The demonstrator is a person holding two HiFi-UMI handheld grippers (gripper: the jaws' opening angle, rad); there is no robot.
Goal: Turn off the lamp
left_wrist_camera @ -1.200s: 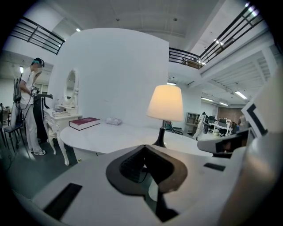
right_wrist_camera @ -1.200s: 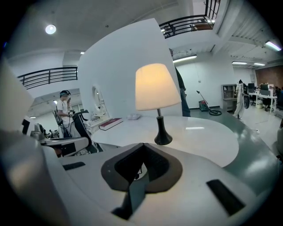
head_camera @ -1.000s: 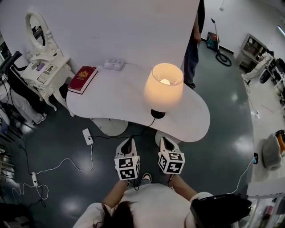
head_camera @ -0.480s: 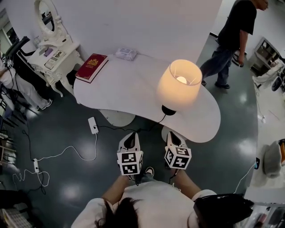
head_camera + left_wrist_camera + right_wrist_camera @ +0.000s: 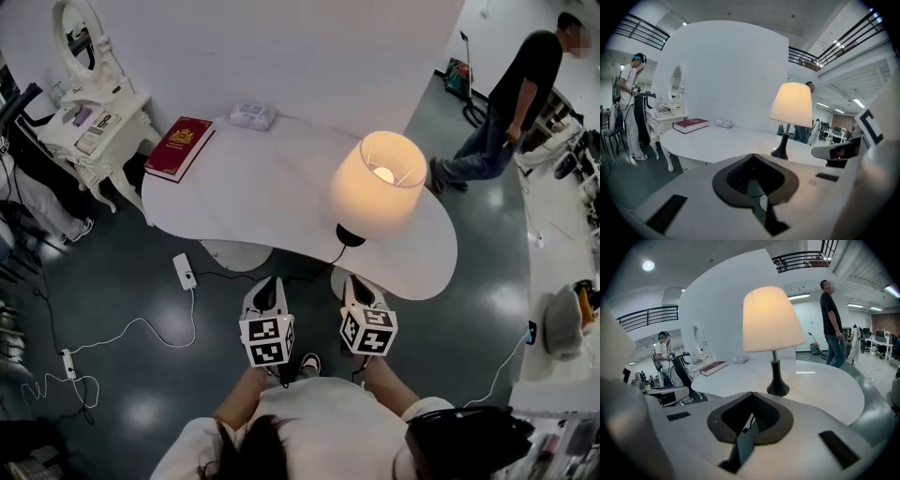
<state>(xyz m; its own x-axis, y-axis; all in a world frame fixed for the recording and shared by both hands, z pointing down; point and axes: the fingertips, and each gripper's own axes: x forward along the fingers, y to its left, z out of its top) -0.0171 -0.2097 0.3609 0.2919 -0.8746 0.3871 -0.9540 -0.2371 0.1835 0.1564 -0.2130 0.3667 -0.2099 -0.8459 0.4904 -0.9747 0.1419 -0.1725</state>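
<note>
The lamp (image 5: pixel 377 183) is lit. Its shade glows warm, and in the head view I can see the bright bulb through the open top. It stands on the right half of the white worktop (image 5: pixel 253 197), with its black base close to the edge nearest me.

Nothing of the task looks done yet. The left gripper (image 5: pixel 266 298) and the right gripper (image 5: pixel 357 291) are side by side over the floor, just short of the worktop's edge and apart from the lamp. Both point toward the lamp, and the right one is lined up more squarely with the base. In each gripper view the fingers are closed together with nothing between them, so I am carrying nothing.

What is left is the whole job: find the switch, reach it and work it. I can't make out a switch on the base or the stem in any view. A dark cord (image 5: pixel 281 275) runs from the base over the edge and down to a small white box (image 5: pixel 184 272) on the floor. I can't tell whether that box is a switch or only a plug block.

A red book (image 5: pixel 179 147) and a small white packet (image 5: pixel 252 115) lie at the far left of the worktop, well away from the lamp. A person (image 5: pixel 511 103) is on the floor beyond the worktop on the right.
</note>
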